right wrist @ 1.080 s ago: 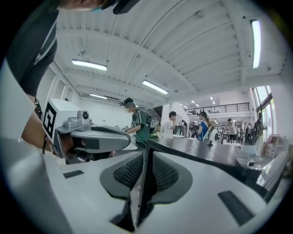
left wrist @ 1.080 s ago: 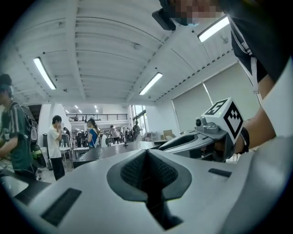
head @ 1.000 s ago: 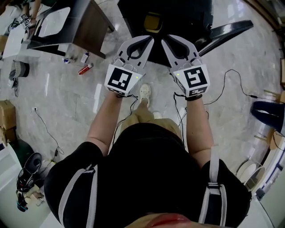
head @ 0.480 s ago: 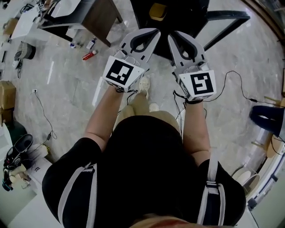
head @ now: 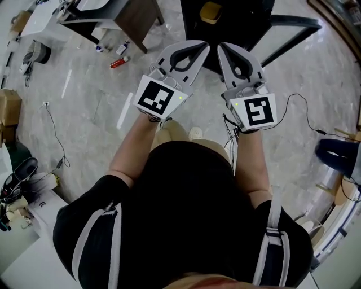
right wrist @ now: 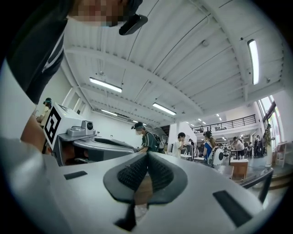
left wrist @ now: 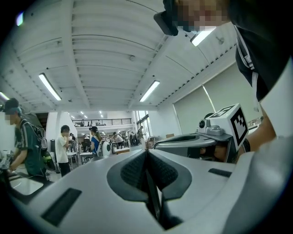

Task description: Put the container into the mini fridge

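Both grippers are held up in front of me, side by side, pointing away from my body. The left gripper [head: 205, 45] is shut with nothing between its jaws, and so is the right gripper [head: 220, 46]. Their tips nearly touch over a black piece of furniture [head: 237, 20] at the top of the head view. A small yellow thing [head: 210, 11] lies on that black surface; I cannot tell what it is. In the left gripper view the left gripper [left wrist: 146, 153] has its pads pressed together, and the right gripper [right wrist: 147, 155] shows the same in its own view. No fridge can be made out.
On the marble floor lie small bottles [head: 119, 59] beside a dark table [head: 127, 17] at upper left. Cables [head: 304, 110] trail at right, a cardboard box [head: 8, 107] and shoes [head: 20, 172] at left. Several people [right wrist: 146, 139] stand at desks in the hall.
My head view has swung, so the floor and black furniture slid rightward. Both grippers rose a little in the picture and stayed shut and side by side.
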{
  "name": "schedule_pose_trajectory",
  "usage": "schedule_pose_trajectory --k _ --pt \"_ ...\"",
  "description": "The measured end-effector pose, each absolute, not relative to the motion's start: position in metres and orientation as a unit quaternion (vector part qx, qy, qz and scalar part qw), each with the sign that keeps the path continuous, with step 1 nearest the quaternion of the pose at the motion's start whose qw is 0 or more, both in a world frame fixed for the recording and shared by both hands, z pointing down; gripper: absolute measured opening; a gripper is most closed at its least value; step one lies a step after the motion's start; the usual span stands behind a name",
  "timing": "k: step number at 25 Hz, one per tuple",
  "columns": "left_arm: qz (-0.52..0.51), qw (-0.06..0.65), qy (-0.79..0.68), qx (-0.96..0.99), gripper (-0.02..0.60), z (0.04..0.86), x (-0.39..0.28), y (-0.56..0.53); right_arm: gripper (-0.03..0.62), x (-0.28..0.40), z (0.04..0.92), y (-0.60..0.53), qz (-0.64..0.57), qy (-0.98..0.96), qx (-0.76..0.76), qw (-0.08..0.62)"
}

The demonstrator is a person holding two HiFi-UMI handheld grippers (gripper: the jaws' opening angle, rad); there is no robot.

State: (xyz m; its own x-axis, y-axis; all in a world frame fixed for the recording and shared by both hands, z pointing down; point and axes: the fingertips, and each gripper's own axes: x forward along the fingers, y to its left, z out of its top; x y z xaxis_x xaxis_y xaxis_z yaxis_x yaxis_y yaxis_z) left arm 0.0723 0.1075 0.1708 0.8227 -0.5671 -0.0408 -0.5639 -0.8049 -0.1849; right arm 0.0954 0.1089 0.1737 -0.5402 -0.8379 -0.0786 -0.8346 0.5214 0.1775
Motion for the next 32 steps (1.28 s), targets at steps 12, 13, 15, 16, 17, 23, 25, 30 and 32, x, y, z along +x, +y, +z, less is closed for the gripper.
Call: schedule_pose_trajectory --k 12,13,15,16,17,23,25,30,32 --pt "-0.016 0.093 0.279 -0.956 0.025 0.166 0.045 0.113 0.037 0.076 0.175 0.115 -0.089 -0.857 0.507 0.021" --pt "-0.014 0.091 0.279 -0.956 0.025 0.165 0.043 0.115 0.037 0.075 0.174 0.118 -0.093 -0.856 0.509 0.026" --pt "-0.012 0.089 0.276 -0.957 0.025 0.164 0.042 0.118 0.037 0.073 0.171 0.124 -0.103 -0.852 0.511 0.036" --pt "-0.012 0.089 0.275 -0.957 0.025 0.166 0.043 0.119 0.037 0.074 0.171 0.126 -0.106 -0.850 0.515 0.038" --pt "-0.013 0.087 0.273 -0.958 0.025 0.168 0.043 0.119 0.037 0.076 0.171 0.126 -0.108 -0.847 0.519 0.038" --pt "-0.011 0.083 0.267 -0.960 0.025 0.172 0.048 0.124 0.037 0.081 0.171 0.127 -0.111 -0.842 0.527 0.039" --pt "-0.010 0.086 0.269 -0.959 0.025 0.172 0.049 0.128 0.035 0.083 0.176 0.131 -0.109 -0.844 0.523 0.046" --pt "0.000 0.094 0.272 -0.958 0.025 0.167 0.048 0.136 0.037 0.077 0.174 0.139 -0.113 -0.850 0.513 0.044" --pt "-0.005 0.095 0.275 -0.957 0.025 0.167 0.047 0.138 0.037 0.073 0.173 0.142 -0.110 -0.852 0.509 0.043"
